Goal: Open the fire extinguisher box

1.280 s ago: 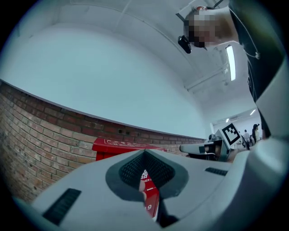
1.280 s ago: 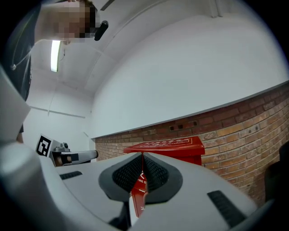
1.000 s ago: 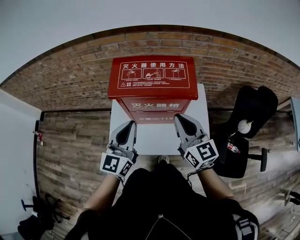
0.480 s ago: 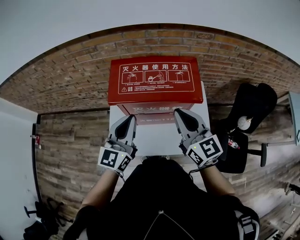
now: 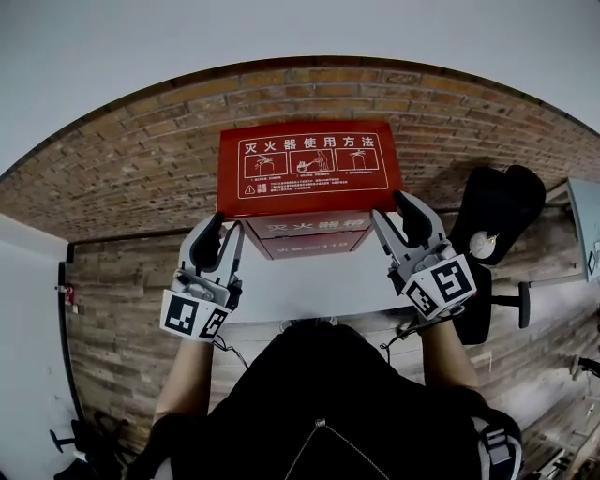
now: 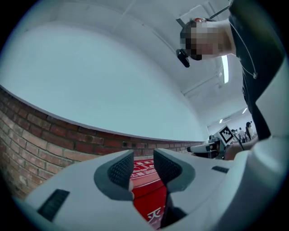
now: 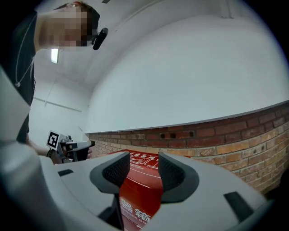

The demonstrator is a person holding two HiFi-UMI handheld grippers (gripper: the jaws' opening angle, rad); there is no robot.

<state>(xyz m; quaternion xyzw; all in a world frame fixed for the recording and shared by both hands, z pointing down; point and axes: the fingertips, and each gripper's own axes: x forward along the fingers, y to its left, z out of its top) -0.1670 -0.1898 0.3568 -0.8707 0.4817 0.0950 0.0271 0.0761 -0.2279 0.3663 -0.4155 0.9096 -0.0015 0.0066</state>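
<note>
Approach step: left gripper (image 5: pixel 225 228) and right gripper (image 5: pixel 390 206), jaws just opened partway and empty, flank the red metal fire extinguisher box (image 5: pixel 309 234); next, probably grip its lid (image 5: pixel 309 164).

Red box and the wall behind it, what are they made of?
The red fire extinguisher box is likely painted sheet metal, smooth with a slight sheen: thin lid edge, sharp corners, white printed instructions. Plastic can't be ruled out. The brick wall is exposed red-brown brick, matte and rough, with pale mortar joints. The white upper wall looks like smooth painted plaster.
</note>
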